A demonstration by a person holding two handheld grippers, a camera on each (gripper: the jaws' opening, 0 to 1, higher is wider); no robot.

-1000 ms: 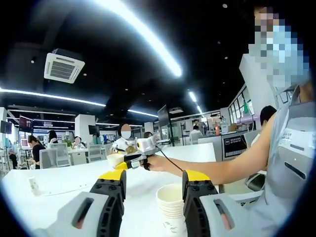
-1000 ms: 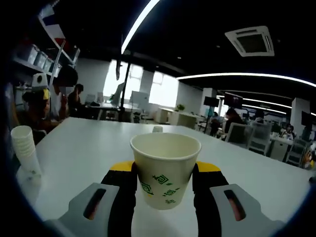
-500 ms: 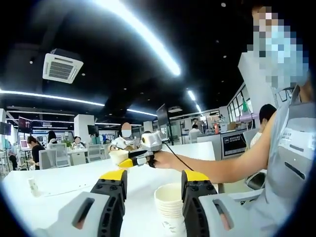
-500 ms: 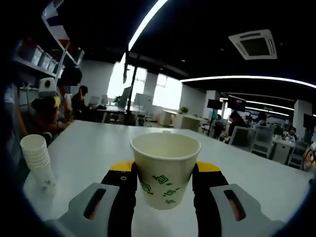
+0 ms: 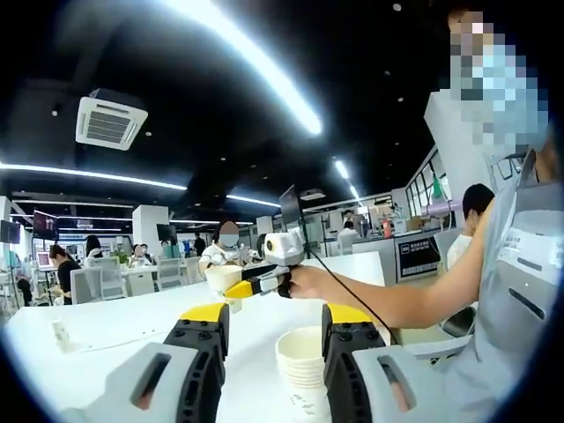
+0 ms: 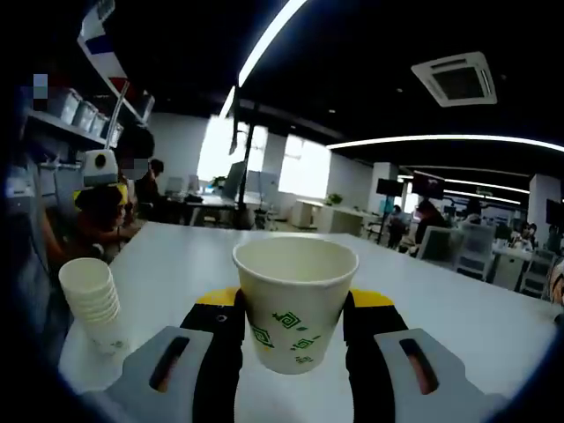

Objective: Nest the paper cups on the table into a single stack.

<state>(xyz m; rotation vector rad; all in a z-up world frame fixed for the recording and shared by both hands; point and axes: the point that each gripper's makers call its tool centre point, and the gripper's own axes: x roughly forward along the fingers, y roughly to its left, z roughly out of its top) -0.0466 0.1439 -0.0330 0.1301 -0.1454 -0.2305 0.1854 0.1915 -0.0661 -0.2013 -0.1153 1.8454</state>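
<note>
My right gripper (image 6: 295, 301) is shut on a white paper cup (image 6: 295, 264) with green marks, held upright above the white table (image 6: 176, 264). A nested stack of paper cups (image 6: 92, 304) stands on the table to its lower left. In the left gripper view the same stack (image 5: 302, 370) stands just beyond my left gripper (image 5: 275, 317), close to its right jaw; the jaws are open and hold nothing. Farther back in that view the right gripper (image 5: 241, 287) holds its cup (image 5: 222, 278) above the table, in the person's hand.
The person's arm (image 5: 414, 295) and torso fill the right of the left gripper view. A small bottle (image 5: 58, 333) stands on the table's far left. Office chairs, desks and seated people are in the background beyond the table.
The right gripper has carried its cup upward and closer to the stack; in the right gripper view the stack now sits nearer and further right. The left gripper has stayed nearly still.
</note>
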